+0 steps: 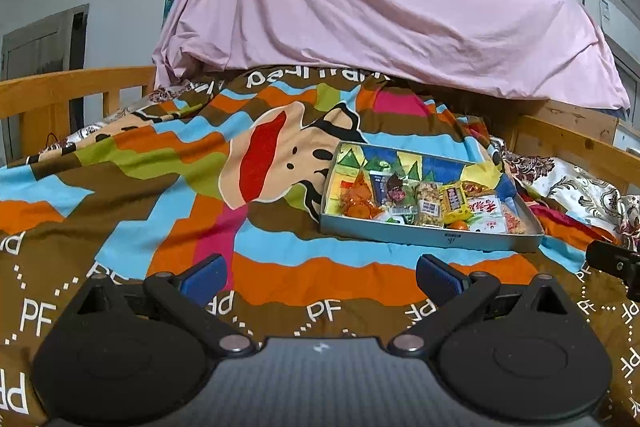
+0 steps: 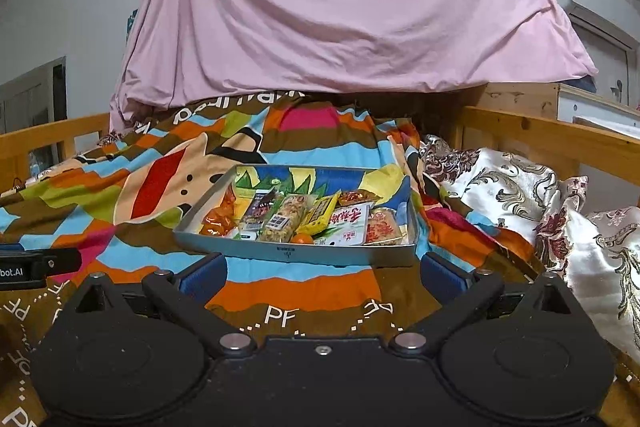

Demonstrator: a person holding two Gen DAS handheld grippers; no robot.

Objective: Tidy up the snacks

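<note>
A shallow grey metal tray (image 1: 432, 238) (image 2: 296, 254) lies on a colourful cartoon bedspread and holds several snack packets: a yellow bar (image 1: 454, 205) (image 2: 320, 213), a clear nut bar (image 1: 429, 211) (image 2: 284, 218), a white and red packet (image 1: 486, 213) (image 2: 348, 223) and small orange pieces (image 1: 358, 205) (image 2: 218, 217). My left gripper (image 1: 320, 277) is open, empty, and sits short of the tray and to its left. My right gripper (image 2: 322, 273) is open and empty just in front of the tray's near wall.
The bedspread (image 1: 160, 195) (image 2: 100, 211) covers the bed between wooden rails (image 1: 60, 87) (image 2: 560, 135). A pink sheet (image 1: 380, 7) (image 2: 340, 15) hangs behind. Floral pillows (image 2: 560, 207) (image 1: 580, 187) lie to the tray's right. The other gripper's tip shows at the frame edge (image 1: 616, 263) (image 2: 36, 267).
</note>
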